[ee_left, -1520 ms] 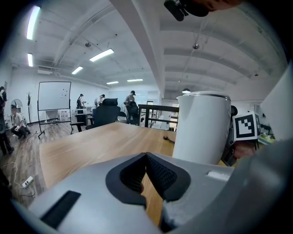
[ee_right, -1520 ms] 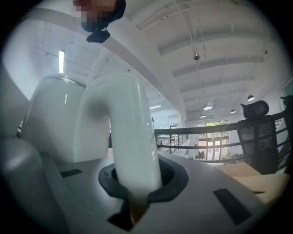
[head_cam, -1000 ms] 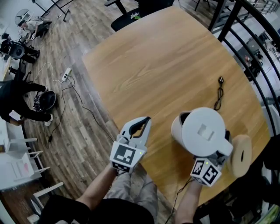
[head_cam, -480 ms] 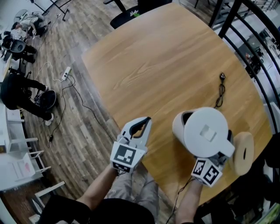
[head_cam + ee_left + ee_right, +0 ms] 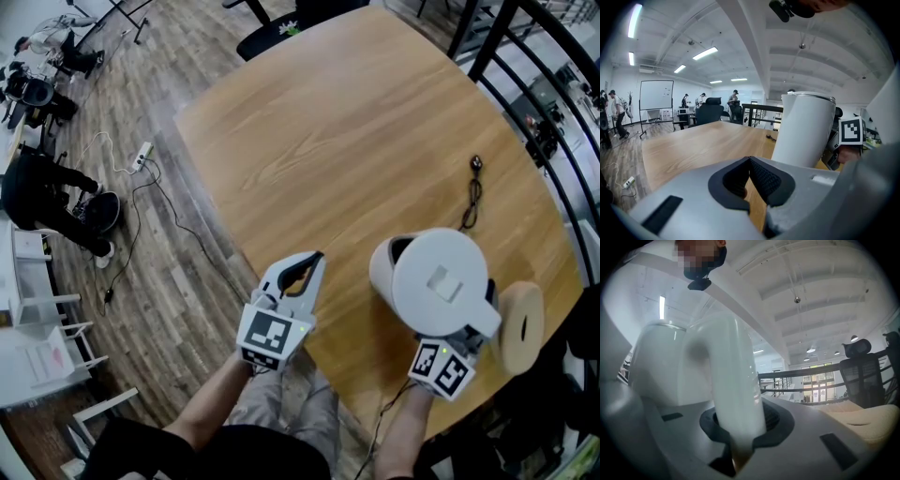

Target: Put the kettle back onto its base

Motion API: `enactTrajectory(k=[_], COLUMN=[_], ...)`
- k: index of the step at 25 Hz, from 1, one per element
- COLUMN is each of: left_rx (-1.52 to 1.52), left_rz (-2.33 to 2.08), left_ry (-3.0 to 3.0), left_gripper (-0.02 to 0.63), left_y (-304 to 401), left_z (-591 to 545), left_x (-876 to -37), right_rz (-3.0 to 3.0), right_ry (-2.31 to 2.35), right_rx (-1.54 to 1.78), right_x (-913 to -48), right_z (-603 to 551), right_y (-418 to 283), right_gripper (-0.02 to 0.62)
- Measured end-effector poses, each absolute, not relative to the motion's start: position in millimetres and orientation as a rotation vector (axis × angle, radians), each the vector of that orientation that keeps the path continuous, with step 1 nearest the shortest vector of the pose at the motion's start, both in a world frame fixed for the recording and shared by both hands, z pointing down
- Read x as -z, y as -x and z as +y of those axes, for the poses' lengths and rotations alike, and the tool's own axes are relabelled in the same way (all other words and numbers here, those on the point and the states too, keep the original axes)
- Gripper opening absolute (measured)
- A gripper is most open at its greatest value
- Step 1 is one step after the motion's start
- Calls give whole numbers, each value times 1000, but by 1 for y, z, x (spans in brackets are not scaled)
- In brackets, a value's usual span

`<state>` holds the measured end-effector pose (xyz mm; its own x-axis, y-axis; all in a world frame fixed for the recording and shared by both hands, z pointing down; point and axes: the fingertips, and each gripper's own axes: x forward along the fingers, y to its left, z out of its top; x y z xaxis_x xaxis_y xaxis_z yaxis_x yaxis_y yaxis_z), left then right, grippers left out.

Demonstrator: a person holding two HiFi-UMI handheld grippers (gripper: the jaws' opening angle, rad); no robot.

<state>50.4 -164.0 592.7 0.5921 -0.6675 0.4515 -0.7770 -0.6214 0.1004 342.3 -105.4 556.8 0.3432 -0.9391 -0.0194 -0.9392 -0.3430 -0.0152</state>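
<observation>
Holding the kettle (image 5: 439, 281) by its handle (image 5: 732, 376), the right tool (image 5: 736, 432) has just opened its jaws slightly. Maintain grip, level the tilted body over the worktop (image 5: 328, 141), and centre it on the adjacent beige disc (image 5: 520, 328), probably the base. Left tool (image 5: 314, 257): closed, empty. Count: one kettle, one disc, one cable (image 5: 472, 195), two tools.

open-plan office: whiteboard (image 5: 656, 95), swivel chair (image 5: 708, 115), ceiling strip lights (image 5: 704, 56), long wood table (image 5: 693, 145).

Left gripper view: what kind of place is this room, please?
Probably an open-plan office or workshop: a whiteboard on a stand, a black office chair, people standing far back, and strip lights on a high white ceiling.
</observation>
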Motion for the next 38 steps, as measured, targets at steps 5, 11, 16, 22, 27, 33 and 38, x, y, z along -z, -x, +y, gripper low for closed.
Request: enactTrajectory(k=[5, 11, 16, 22, 27, 33, 38], left_rx=[-551, -555, -554, -557, -559, -549, -533], left_rz=[-1177, -1169, -1162, -1143, -1115, -1077, -1048], left_ry=[-2541, -2545, -2547, -2559, -2581, -2604, -2643], left_gripper=[3, 3, 3, 3, 3, 3, 3], left_y=[-53, -53, -52, -50, -52, -54, -56], left_z=[-164, -166, -167, -166, -166, -164, -162], left_x=[-594, -593, -594, -592, -589, -578, -561], right_rz=[1757, 1690, 1660, 1657, 1645, 1638, 1632], right_ry=[2573, 2632, 2659, 2674, 2685, 2703, 2714], right_rx=[15, 31, 45, 30, 30, 35, 56], right_x=[-561, -561, -561, -562, -563, -555, -546], right_z=[-103, -100, -99, -89, -82, -73, -61], right_y=[-345, -353, -354, -347, -344, -337, -329], right_gripper=[69, 175, 199, 204, 204, 204, 203])
